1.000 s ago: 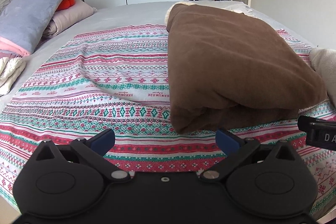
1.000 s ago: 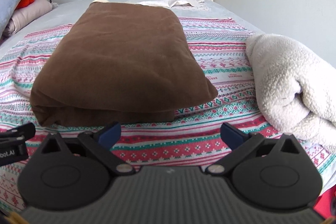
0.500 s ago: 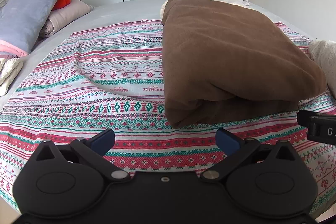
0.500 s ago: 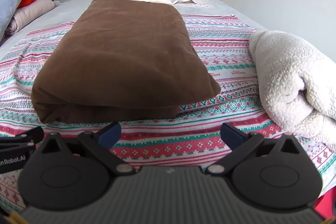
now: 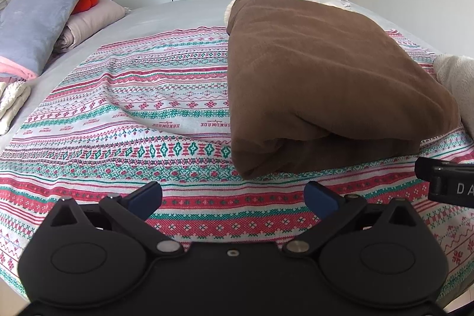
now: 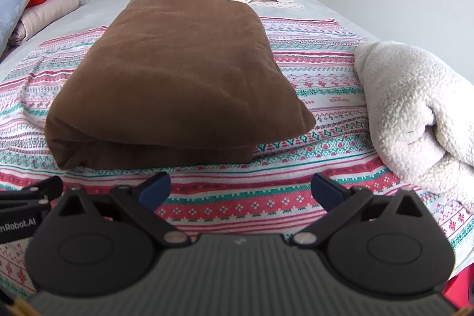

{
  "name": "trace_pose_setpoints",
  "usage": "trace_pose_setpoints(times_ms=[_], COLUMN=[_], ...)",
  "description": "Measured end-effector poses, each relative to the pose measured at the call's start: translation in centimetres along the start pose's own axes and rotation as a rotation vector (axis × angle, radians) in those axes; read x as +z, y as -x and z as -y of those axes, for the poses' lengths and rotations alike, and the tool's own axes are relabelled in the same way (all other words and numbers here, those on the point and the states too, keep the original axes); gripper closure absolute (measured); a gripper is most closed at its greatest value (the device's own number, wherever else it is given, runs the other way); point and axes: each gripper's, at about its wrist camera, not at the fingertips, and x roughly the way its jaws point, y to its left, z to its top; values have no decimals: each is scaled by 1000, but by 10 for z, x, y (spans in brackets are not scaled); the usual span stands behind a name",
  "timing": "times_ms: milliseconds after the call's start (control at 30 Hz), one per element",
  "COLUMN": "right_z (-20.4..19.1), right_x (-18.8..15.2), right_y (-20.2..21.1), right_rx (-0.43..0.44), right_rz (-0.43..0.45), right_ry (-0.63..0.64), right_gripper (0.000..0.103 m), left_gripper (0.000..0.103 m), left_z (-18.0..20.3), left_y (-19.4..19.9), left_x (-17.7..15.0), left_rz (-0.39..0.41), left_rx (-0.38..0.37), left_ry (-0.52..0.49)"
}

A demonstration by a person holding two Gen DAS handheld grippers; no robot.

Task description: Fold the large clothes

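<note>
From left to right we list: grey and pink pillows point(image 5: 44, 28) stacked at the bed's head; our left hand-held gripper point(image 5: 232, 194), spread wide, empty; the thick brown plush garment point(image 6: 177, 79), folded, lying mid-bed on the striped patterned cotton spread point(image 5: 133, 108); our right hand-held gripper point(image 6: 240, 188), likewise wide, empty; a cream fleece bundle point(image 6: 414, 108). The garment looks soft, bulky and limp; we would take its near corners. No containers seen.
</note>
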Motion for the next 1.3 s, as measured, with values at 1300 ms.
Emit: trace_pose_setpoints(times_ms=[1300], right_z=[-1], right_x=[-2], right_y=[-1], right_rx=[-2], right_rz=[-5], right_ry=[3], right_gripper=[0], left_gripper=[0], left_z=[0], left_y=[1], left_x=[0], left_rz=[-1], left_rx=[-1], left_ry=[0])
